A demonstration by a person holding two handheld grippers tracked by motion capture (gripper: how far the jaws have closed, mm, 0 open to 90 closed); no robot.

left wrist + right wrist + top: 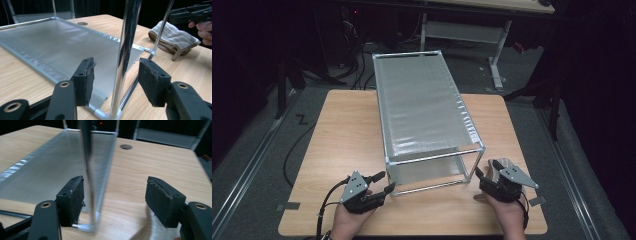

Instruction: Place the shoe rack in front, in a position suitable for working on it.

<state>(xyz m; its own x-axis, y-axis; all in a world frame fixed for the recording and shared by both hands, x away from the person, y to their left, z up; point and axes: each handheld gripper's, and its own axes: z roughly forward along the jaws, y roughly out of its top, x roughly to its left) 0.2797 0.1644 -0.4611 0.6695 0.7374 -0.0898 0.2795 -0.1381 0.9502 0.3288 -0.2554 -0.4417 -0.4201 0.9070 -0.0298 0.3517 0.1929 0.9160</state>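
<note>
Rack (422, 107): metal-framed, two mesh shelves, standing lengthwise at centre of the counter (342, 140), near end toward the lower middle of the high view. Left gripper (381, 181): lower left of the high view, hand beneath it, fingers (85, 80) spread wide; in the left gripper view the rack's near corner post (123, 57) stands between them, untouched by either pad. Right gripper (481, 179): lower right of the high view, just beside the rack's other near corner; fingers (72, 200) wide, a blurred post (87, 170) close against the left pad, contact cannot be told. Cloth (172, 37): folded, grey, on the counter at upper right of the left gripper view, beside the rack's corner, under the right gripper.
</note>
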